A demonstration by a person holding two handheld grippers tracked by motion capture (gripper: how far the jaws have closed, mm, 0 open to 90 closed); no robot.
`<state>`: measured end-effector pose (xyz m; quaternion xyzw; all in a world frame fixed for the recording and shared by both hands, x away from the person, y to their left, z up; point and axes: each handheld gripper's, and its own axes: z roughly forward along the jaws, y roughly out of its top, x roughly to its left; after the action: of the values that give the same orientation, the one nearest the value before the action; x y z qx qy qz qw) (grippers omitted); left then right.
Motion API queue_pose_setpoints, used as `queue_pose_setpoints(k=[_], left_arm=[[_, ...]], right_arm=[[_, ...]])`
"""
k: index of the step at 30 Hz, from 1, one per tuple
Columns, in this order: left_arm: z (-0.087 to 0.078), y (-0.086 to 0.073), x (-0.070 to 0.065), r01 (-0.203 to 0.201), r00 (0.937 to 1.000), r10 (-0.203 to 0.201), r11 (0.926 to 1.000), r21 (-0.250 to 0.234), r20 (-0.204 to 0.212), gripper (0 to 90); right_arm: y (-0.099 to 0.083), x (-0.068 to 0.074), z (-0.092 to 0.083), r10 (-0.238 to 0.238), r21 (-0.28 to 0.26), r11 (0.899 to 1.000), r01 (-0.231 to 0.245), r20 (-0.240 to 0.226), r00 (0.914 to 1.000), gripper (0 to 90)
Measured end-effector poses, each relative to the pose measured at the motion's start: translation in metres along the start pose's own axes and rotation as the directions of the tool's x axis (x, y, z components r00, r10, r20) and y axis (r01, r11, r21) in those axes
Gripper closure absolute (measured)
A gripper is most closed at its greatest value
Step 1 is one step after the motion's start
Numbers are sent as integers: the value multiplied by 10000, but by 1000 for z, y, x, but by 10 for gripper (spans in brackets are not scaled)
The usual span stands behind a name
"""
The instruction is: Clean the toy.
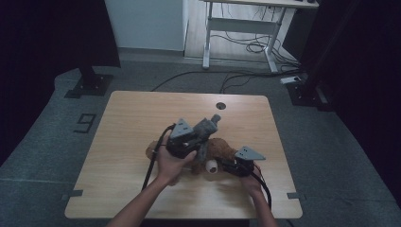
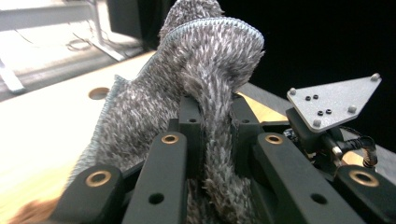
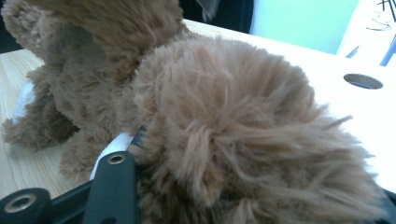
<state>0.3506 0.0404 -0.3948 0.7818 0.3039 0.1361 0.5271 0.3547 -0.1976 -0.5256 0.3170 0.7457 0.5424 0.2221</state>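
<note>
The left hand-held gripper (image 2: pixel 212 140) is clenched on a strip of grey fuzzy cloth (image 2: pixel 205 74), which is pinched tight between its black jaws and held up off the desk (image 1: pixel 132 118). In the high view that cloth (image 1: pixel 206 126) is seen lifted above the middle of the desk, stretched up and away to the far right from the brown plush toy (image 1: pixel 218 150). It looks like a small garment being drawn off or onto the toy, though which cannot be told.

Just right of it, the right hand-held gripper (image 1: pixel 231 166) is laid low against the toy's near side. In the right gripper view its jaws are buried in brown fur (image 3: pixel 224 121), and whether the pads are pressing cannot be told. The toy is probably being steadied there so that the cloth can be pulled without the whole animal being dragged along.

The plush toy is lying on the desk near its centre, with a white patch (image 1: pixel 211 166) turned toward the near edge. A round cable hole (image 1: pixel 221 106) is seen in the far part of the desk.
</note>
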Motion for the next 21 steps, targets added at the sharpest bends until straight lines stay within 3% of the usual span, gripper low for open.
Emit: queue_pose_setpoints(k=[5, 9, 13, 21], left_arm=[[41, -9, -17, -100, 9985, 40, 9939, 1101, 551, 790], [61, -23, -22, -160, 9981, 49, 9833, 1813, 615, 788], [61, -32, -17, -133, 9988, 41, 9814, 1916, 481, 789], [37, -42, -3, 171, 9998, -181, 9867, 1615, 52, 793]], right_arm=[[0, 2, 0, 6, 25, 10000, -6, 56, 10000, 457], [0, 3, 0, 8, 87, 10000, -9, 104, 9999, 458], [-1, 2, 0, -1, 104, 9999, -1, 160, 9999, 458], [-2, 2, 0, 20, 29, 10000, -20, 120, 9999, 459]])
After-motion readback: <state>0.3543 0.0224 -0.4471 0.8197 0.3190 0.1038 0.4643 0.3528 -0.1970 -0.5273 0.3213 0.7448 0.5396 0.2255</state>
